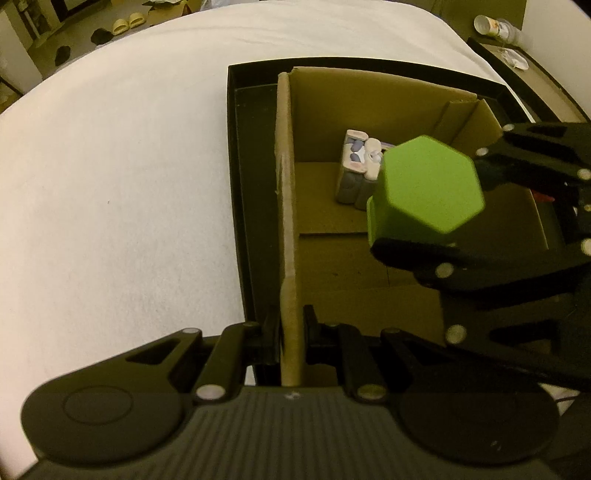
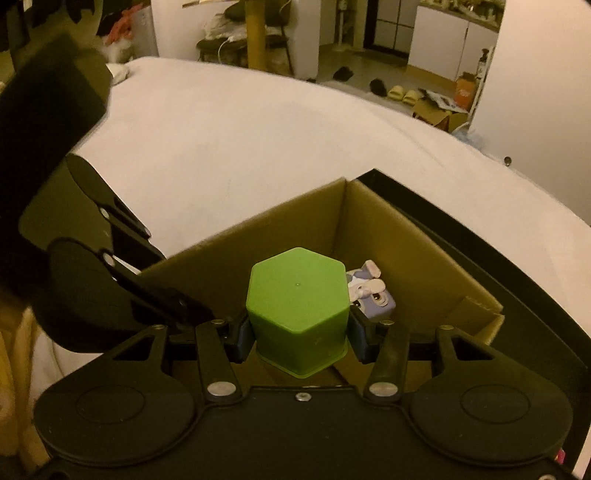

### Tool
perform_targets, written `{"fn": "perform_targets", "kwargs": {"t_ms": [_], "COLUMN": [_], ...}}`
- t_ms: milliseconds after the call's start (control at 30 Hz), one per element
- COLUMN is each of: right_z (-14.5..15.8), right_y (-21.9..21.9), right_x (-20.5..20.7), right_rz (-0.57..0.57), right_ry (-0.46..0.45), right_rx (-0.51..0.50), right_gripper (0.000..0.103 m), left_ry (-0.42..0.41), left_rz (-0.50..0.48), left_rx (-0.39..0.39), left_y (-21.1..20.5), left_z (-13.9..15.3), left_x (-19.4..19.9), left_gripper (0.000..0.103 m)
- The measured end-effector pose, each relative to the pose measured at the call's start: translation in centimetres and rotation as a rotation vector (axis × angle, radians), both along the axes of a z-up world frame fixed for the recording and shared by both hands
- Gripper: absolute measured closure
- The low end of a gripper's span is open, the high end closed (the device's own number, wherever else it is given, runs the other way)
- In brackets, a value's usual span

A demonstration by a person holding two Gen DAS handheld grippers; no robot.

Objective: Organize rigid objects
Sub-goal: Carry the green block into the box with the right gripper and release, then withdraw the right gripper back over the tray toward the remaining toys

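A green hexagonal cup (image 2: 297, 306), held upside down, is clamped between the blue pads of my right gripper (image 2: 299, 334) above the open cardboard box (image 2: 406, 236). The left wrist view shows the same green cup (image 1: 424, 184) hanging over the box's inside, with the right gripper (image 1: 428, 206) coming in from the right. My left gripper (image 1: 290, 332) is shut on the box's left cardboard wall (image 1: 286, 192). A small toy figure with purple and white parts (image 1: 356, 166) lies on the box floor; the toy figure (image 2: 369, 291) shows just behind the cup in the right wrist view.
The cardboard box stands inside a black tray (image 1: 243, 155) on a white bed cover (image 1: 110, 166). A cup (image 1: 495, 27) lies on a side table at the far right. Slippers (image 2: 402, 94) and a carton (image 2: 439, 110) are on the floor beyond.
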State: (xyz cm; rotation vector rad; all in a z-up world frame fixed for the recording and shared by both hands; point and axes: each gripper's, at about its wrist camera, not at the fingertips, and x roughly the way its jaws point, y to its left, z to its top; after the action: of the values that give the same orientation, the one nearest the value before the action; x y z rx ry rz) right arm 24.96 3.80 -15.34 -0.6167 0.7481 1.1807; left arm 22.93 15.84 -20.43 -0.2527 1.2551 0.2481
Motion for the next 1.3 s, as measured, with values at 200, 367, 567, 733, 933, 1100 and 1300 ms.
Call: {"fn": "perform_targets", "kwargs": {"t_ms": [200,367,567,733,933,1100,1300], "right_z": [-1.1,-1.6,-1.8,-1.2,0.4,2.2,3.4], "right_y": [0.8,1.0,1.0,0.7,-0.4,-2.0,-3.8], "right_x": [0.6,0.7,0.9,1.4,2.1,2.6,3.4], "right_rz": [0.011,0.016,0.002,-0.013,-0.048,-0.078,-0.112], "right_ry": [0.042,0.054,0.07,0.064,0.067,0.051,0.038], "right_rx": [-0.041,-0.058,-0.054,-0.029,0.009,0.037,0.043], "right_gripper": [0.053,0.053,0.052,0.05,0.05,0.05,0.05], "left_ry": [-0.001,-0.001,-0.008,-0.01,-0.009,-0.007,-0.002], "left_rz": [0.006,0.005,0.009,0.007,0.008,0.002,-0.007], "left_rx": [-0.003,-0.005,-0.011,-0.009,-0.011,-0.009,0.001], "left_y": [0.0,0.1,0.3,0.2,0.4,0.4,0.1], "left_z": [0.0,0.1,0.1,0.1,0.1,0.2,0.2], "left_x": [0.0,0.0,-0.2,-0.3,-0.4,-0.4,-0.2], "left_gripper": [0.093,0.093,0.092,0.092,0.092,0.092,0.092]}}
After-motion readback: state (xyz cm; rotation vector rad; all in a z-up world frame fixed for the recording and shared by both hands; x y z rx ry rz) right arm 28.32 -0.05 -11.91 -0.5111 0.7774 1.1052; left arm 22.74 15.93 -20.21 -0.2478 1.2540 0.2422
